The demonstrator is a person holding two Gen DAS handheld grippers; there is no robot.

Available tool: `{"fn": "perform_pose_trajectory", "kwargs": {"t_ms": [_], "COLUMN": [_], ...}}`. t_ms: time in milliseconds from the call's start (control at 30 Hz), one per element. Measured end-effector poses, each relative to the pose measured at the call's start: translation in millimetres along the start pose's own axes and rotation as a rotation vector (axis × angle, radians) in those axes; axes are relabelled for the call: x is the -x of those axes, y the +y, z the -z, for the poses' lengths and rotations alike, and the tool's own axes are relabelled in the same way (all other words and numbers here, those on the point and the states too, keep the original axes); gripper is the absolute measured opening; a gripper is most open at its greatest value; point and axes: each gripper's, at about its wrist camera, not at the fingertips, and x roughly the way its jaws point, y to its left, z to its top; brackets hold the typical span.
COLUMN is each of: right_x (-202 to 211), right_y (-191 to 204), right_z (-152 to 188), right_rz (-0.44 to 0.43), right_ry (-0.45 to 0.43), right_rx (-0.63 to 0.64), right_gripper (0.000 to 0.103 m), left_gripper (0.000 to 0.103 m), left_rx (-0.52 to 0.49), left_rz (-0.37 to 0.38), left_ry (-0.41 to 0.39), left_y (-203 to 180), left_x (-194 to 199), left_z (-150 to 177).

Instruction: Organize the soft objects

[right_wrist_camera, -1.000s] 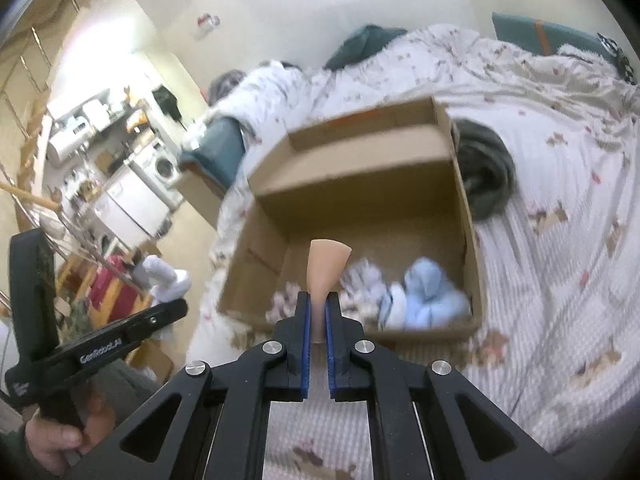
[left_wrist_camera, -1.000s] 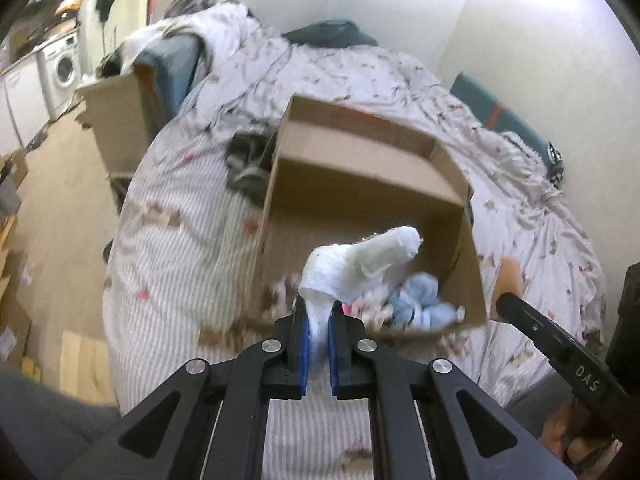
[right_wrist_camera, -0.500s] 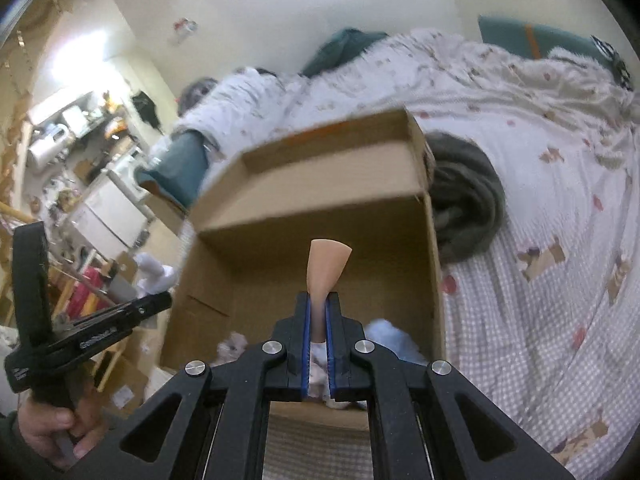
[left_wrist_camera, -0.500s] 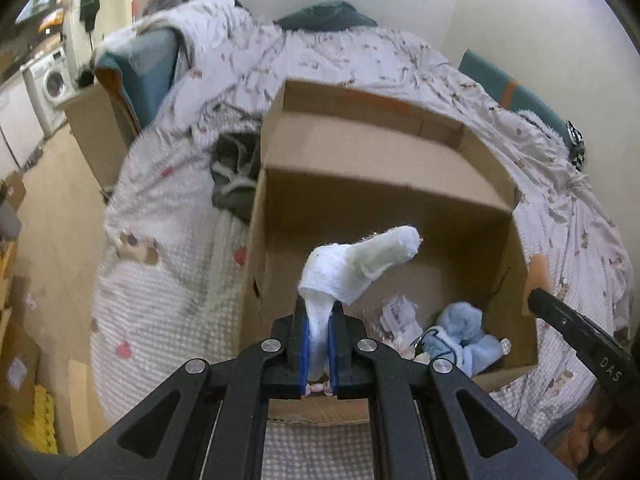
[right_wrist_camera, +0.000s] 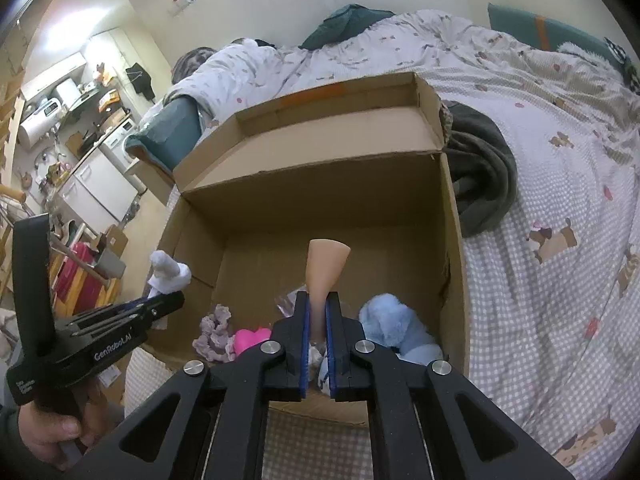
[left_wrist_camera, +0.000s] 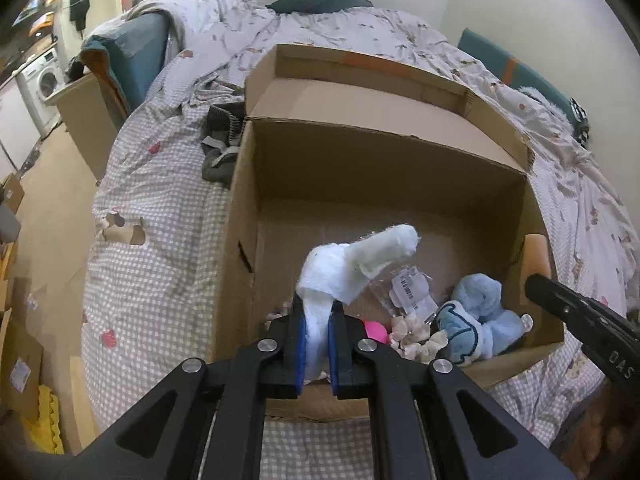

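An open cardboard box (left_wrist_camera: 384,168) stands on the bed; it also shows in the right wrist view (right_wrist_camera: 320,184). My left gripper (left_wrist_camera: 317,340) is shut on a white soft toy (left_wrist_camera: 352,264), held above the box's near left part. My right gripper (right_wrist_camera: 317,320) is shut on a tan soft piece (right_wrist_camera: 325,268), held over the box's near edge. Inside the box lie a blue plush (left_wrist_camera: 480,320), a pink heart (right_wrist_camera: 250,340), a pale lilac toy (right_wrist_camera: 214,332) and a clear wrapper (left_wrist_camera: 408,292). The left gripper with the white toy shows at the left of the right wrist view (right_wrist_camera: 166,272).
The bed has a checked cover (left_wrist_camera: 160,216). Dark grey clothing (right_wrist_camera: 480,168) lies beside the box. A teal pillow (left_wrist_camera: 516,72) is by the wall. A washing machine (left_wrist_camera: 44,84) and cardboard pieces (left_wrist_camera: 24,364) are off the bed's left side.
Both grippers have moved closer to the box and over its near edge, each still holding its item. The box interior now fills more of both views.
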Motion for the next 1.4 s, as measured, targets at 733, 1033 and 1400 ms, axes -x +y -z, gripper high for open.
{"fn": "perform_pose_trajectory", "kwargs": {"t_ms": [733,1033,1400], "right_x": [2.6,9.1,48.9], "right_y": [-15.1,-13.8,-7.9], "right_z": [-2.2,-4.4,-8.0], "right_rz": [-0.049,-0.005,0.008], "right_ry": [-0.024,-0.064,-0.127], "right_rx": [-0.108,-0.109,-0.109], "right_gripper": [0.094,0.103,0.103], "left_gripper": [0.07,0.07,0.07], "left_rx": [0.016,0.006,0.032], "left_rz": [-0.009,-0.042,-0.092], "left_ry": [-0.044,-0.055,-0.193], "left_y": [-0.8,0.8,10.7], "left_x": [7.4,9.0,66.1], "left_z": [0.2,-0.5,-0.2]}}
